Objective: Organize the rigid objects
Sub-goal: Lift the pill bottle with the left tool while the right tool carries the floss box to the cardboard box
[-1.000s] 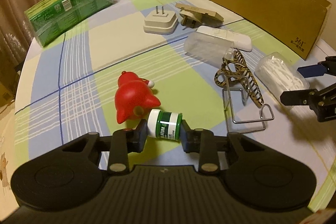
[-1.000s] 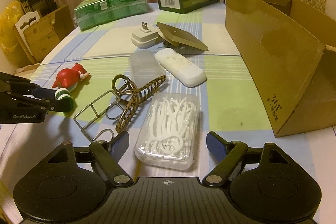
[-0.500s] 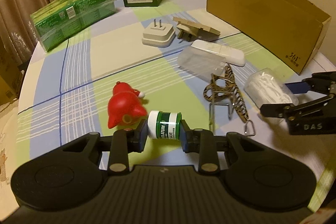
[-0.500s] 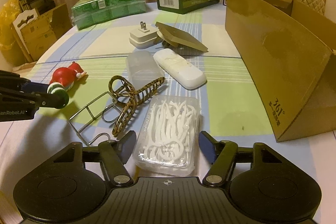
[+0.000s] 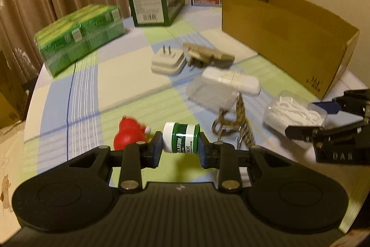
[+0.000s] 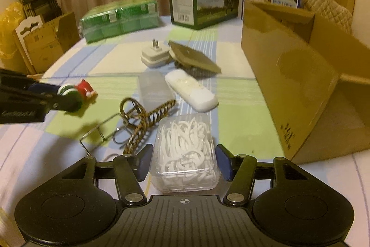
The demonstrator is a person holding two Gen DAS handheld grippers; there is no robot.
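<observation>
The open cardboard box (image 6: 300, 75) stands ahead and to the right of the right gripper (image 6: 183, 163), so this hand is the nearer one to it. The clear floss-pick case (image 6: 185, 149) lies between its jaws, long axis pointing forward; the jaws are closing, pads not yet pressing. The left gripper (image 5: 180, 149) is clamped on the small green jar (image 5: 181, 140), which lies sideways across the jaws, off the table.

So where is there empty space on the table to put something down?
There is bare cloth between the green packs and the white plug, and more between the floss pick box and the cardboard box. It is crowded in the middle, where the hair claw, wire rack, clear case and white case bunch together.
</observation>
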